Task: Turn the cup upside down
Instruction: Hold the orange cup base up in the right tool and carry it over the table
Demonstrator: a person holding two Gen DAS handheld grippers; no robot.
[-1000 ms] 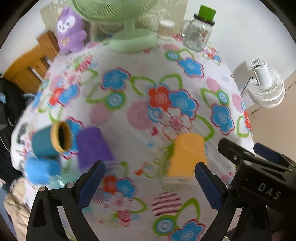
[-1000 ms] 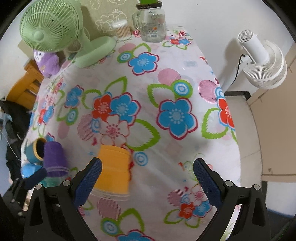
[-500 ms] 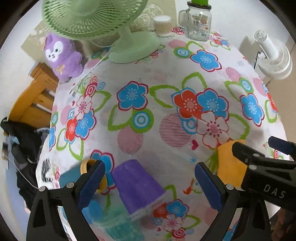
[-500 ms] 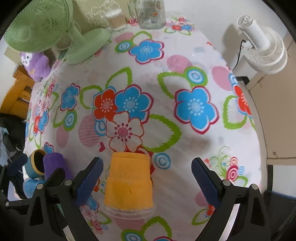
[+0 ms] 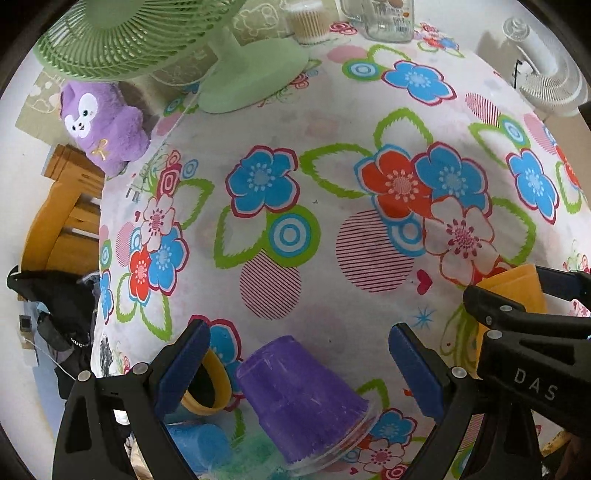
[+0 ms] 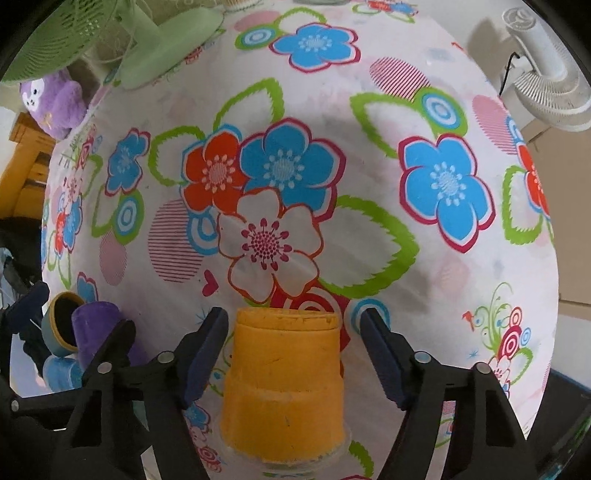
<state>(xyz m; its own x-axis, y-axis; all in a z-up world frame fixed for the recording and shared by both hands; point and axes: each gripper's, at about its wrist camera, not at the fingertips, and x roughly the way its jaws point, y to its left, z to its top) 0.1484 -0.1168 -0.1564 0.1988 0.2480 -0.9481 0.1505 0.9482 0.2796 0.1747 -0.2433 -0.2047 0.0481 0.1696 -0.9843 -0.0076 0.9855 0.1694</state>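
A purple cup (image 5: 301, 398) stands upside down on the flowered tablecloth, between the fingers of my open left gripper (image 5: 299, 369), not touched. An orange cup (image 6: 284, 387) stands upside down between the fingers of my open right gripper (image 6: 293, 352), with gaps on both sides. It also shows at the right edge of the left wrist view (image 5: 517, 291), behind the right gripper. A teal cup with a yellow rim (image 5: 207, 387) lies on its side left of the purple cup. A blue cup (image 5: 199, 445) lies nearer to me.
A green desk fan (image 5: 236, 66), a purple plush toy (image 5: 101, 125), a glass jar (image 5: 384, 18) and a small container (image 5: 306, 22) stand at the table's far side. A white fan (image 6: 543, 85) stands beyond the right edge. A wooden chair (image 5: 62, 214) is at the left.
Both grippers moved forward and down. The purple cup now sits between the left fingers, and the orange cup sits between the right fingers, whose gap has narrowed.
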